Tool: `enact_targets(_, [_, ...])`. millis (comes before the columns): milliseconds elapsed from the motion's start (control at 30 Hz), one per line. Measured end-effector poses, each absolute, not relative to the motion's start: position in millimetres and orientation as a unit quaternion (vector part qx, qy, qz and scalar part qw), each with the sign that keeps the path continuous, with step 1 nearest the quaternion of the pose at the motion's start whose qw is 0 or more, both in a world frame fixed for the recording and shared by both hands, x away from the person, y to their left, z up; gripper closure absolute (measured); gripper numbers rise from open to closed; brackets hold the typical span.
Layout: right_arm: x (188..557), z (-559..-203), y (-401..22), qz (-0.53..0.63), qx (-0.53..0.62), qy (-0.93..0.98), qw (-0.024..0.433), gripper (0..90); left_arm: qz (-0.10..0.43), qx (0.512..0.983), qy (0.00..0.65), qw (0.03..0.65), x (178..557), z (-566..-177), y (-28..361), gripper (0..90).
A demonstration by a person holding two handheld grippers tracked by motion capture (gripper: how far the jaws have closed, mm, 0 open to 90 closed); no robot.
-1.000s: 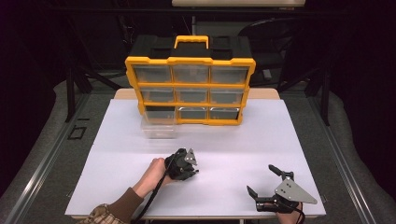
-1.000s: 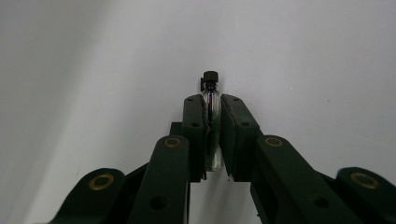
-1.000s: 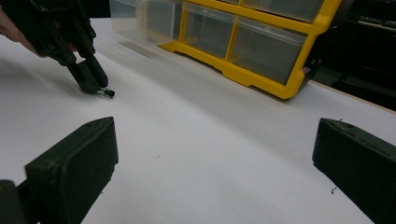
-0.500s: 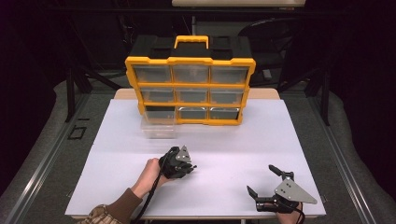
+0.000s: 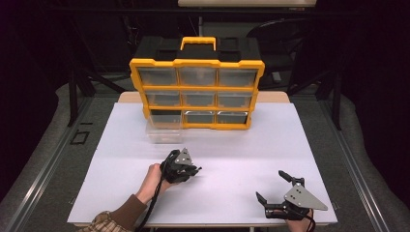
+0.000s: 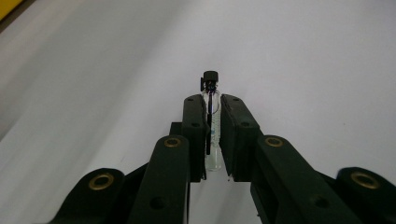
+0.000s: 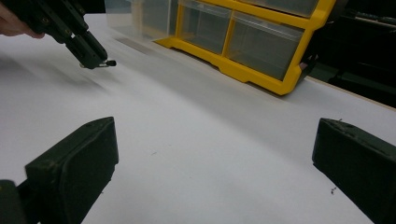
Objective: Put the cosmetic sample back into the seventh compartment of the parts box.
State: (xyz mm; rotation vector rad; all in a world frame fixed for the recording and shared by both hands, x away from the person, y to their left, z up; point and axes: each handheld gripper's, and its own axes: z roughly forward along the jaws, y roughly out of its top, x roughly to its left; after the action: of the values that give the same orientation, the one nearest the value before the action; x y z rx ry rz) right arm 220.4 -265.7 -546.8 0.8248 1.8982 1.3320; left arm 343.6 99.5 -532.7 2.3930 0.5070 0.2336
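A small clear glass vial (image 6: 212, 116) with a black cap sits pinched between the pads of my left gripper (image 6: 213, 100), its cap sticking out past the tips. In the high view the left gripper (image 5: 196, 170) hovers low over the middle of the white table (image 5: 251, 145), pointing right. The right gripper view shows the left gripper (image 7: 95, 63) at upper left with the vial's cap (image 7: 110, 63) poking out. My right gripper (image 5: 270, 184) rests at the table's front right, open with nothing between its pads (image 7: 74, 163).
A yellow and black drawer organizer (image 5: 197, 87) stands at the back of the table. Its bottom-left slot is vacant, and a clear drawer (image 5: 163, 130) lies on the table just in front of that slot. A dark chair stands behind the organizer.
My left gripper has shifted slightly to the left with the vial still in it. The right gripper has stayed where it was.
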Motion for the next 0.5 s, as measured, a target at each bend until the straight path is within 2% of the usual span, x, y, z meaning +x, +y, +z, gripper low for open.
enact_targets(500, [219.2,-546.0,-265.3,0.509,0.314,0.728,0.334,0.0,0.103,0.899,0.225,0.362,351.2,-531.2,114.4,80.8])
